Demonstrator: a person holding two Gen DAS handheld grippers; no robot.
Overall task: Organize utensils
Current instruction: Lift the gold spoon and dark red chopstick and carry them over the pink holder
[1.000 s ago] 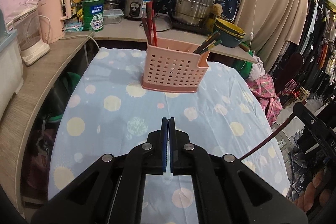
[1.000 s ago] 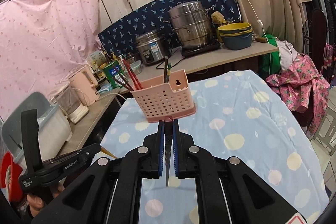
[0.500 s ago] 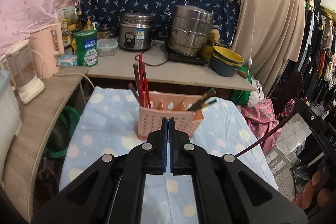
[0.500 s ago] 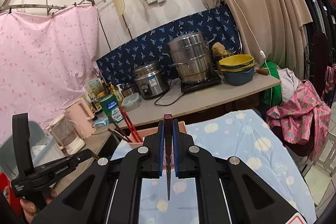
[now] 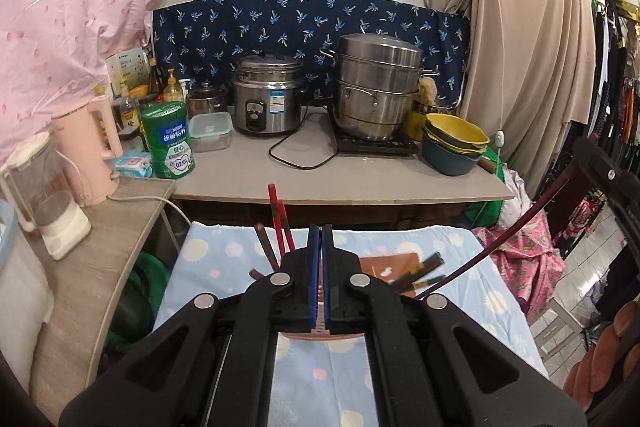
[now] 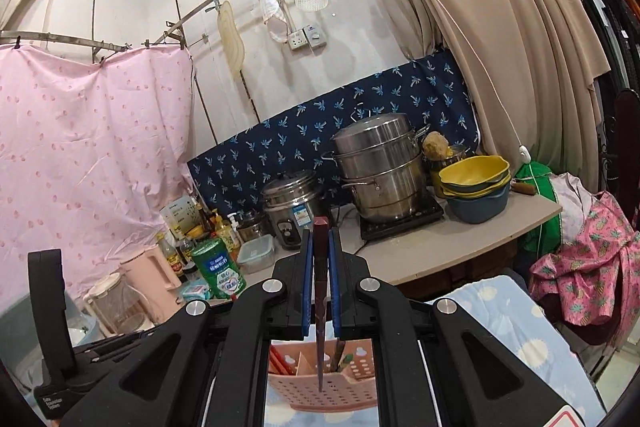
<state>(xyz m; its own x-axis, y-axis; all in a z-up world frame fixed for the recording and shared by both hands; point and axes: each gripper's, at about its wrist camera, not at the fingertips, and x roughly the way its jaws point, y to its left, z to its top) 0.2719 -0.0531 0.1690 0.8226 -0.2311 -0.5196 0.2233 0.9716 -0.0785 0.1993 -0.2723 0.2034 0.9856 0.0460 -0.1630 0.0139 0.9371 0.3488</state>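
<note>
A pink perforated utensil holder point(image 6: 320, 385) stands on the spotted blue tablecloth point(image 5: 472, 267); in the left wrist view it point(image 5: 384, 263) is mostly hidden behind my fingers. It holds red chopsticks point(image 5: 278, 219) on its left side and dark green-tipped chopsticks point(image 5: 420, 267) on its right. My right gripper point(image 6: 320, 239) is shut on a dark red chopstick point(image 6: 320, 307), whose tip hangs just above the holder. My left gripper point(image 5: 319, 231) is shut and empty, above the holder. The held chopstick also shows in the left wrist view point(image 5: 500, 243).
Behind the table a counter point(image 5: 360, 183) carries a rice cooker point(image 5: 268, 95), a steel steamer pot point(image 5: 376, 87), stacked bowls point(image 5: 454, 143), a green tin point(image 5: 170, 139) and a pink kettle point(image 5: 90, 151). Clothes hang at the right.
Both grippers have risen and tilted up, so the holder has sunk low in both views. The held chopstick's tip now hangs over the holder.
</note>
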